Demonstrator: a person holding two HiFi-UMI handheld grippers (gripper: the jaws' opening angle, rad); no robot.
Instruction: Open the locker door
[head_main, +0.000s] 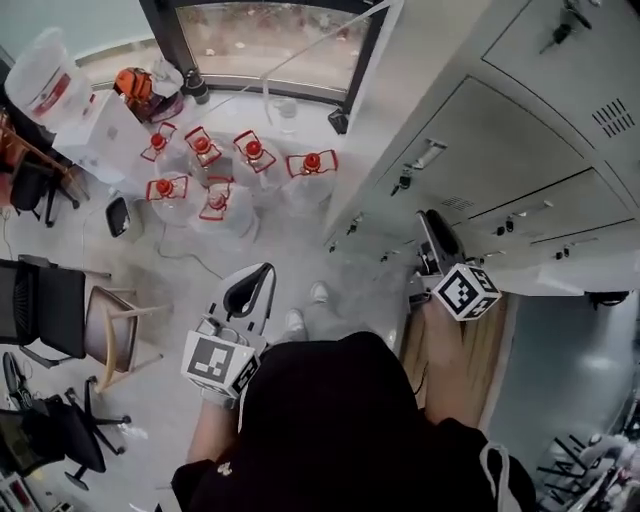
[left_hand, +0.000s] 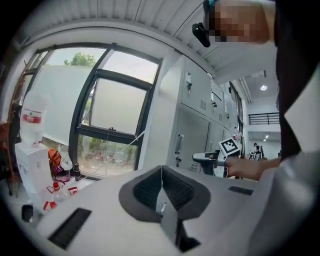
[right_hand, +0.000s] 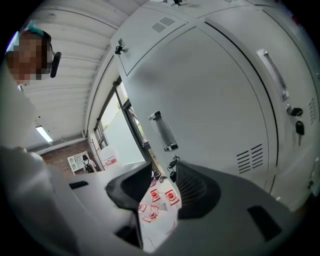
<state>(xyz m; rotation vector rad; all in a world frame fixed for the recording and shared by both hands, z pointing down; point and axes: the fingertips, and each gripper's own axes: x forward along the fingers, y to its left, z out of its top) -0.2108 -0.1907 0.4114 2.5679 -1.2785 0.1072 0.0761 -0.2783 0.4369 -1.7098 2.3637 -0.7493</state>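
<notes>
A bank of grey lockers (head_main: 500, 130) fills the right side of the head view. My right gripper (head_main: 430, 228) is held up close to one locker door (right_hand: 210, 100); its jaws stand open with nothing between them. Just beyond them in the right gripper view are the door's upright bar handle (right_hand: 162, 131) and a key in the lock (right_hand: 173, 163) below it, neither touched. My left gripper (head_main: 258, 280) hangs lower at the left, away from the lockers, jaws shut and empty (left_hand: 161, 185). The left gripper view shows the right gripper (left_hand: 212, 159) in front of the lockers.
Several large water bottles with red caps (head_main: 215, 170) stand on the floor by the dark-framed window (head_main: 270, 45). Chairs (head_main: 60, 310) are at the left, and a white box (head_main: 105, 130) stands near the bottles. The person's shoes (head_main: 305, 308) are on the grey floor.
</notes>
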